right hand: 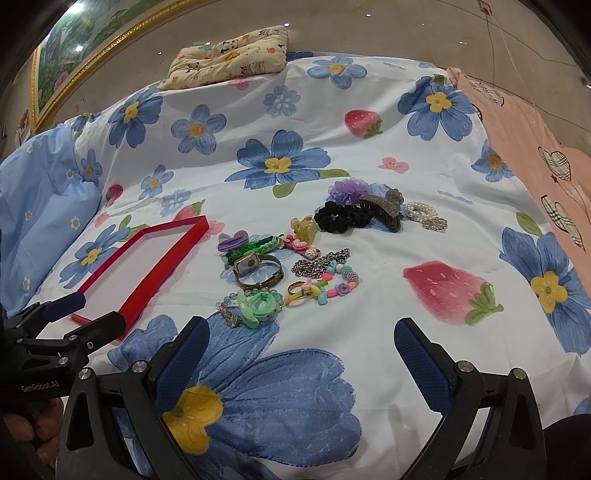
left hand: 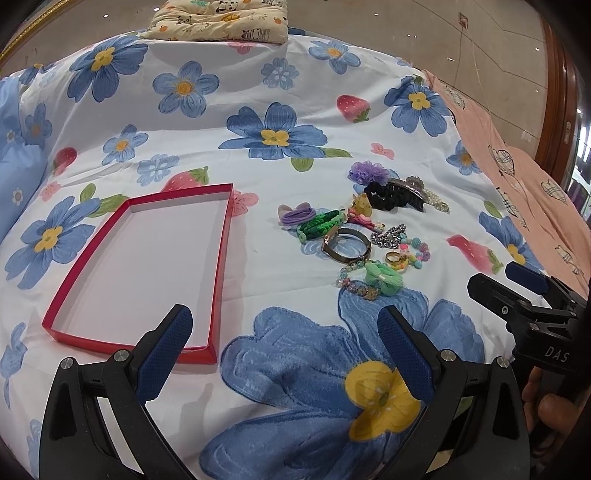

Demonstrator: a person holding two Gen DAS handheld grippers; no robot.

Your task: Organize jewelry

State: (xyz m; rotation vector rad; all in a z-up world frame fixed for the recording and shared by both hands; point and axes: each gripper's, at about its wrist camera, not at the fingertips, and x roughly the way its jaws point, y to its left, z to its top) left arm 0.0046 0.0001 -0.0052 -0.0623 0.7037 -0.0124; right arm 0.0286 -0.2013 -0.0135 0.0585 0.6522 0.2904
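A shallow red-rimmed tray (left hand: 221,236) (right hand: 162,273) with a white floor lies empty on the flowered bedspread. To its right sits a cluster of jewelry: a band watch (left hand: 345,245) (right hand: 256,273), a green bow tie (left hand: 386,278) (right hand: 256,304), a coloured bead bracelet (left hand: 415,253) (right hand: 332,286), a silver chain (right hand: 321,264), a black scrunchie (left hand: 384,195) (right hand: 341,218), a claw clip (right hand: 384,208) and a pearl piece (right hand: 424,216). My left gripper (left hand: 284,347) is open, low in front of the tray's near corner. My right gripper (right hand: 301,358) is open, just short of the cluster. Both hold nothing.
A panda-print pillow (left hand: 218,18) (right hand: 229,55) lies at the far edge of the bed. A pink sheet (left hand: 517,155) (right hand: 535,140) covers the right side, a blue pillow (right hand: 44,199) the left. A framed picture (right hand: 74,44) hangs on the wall.
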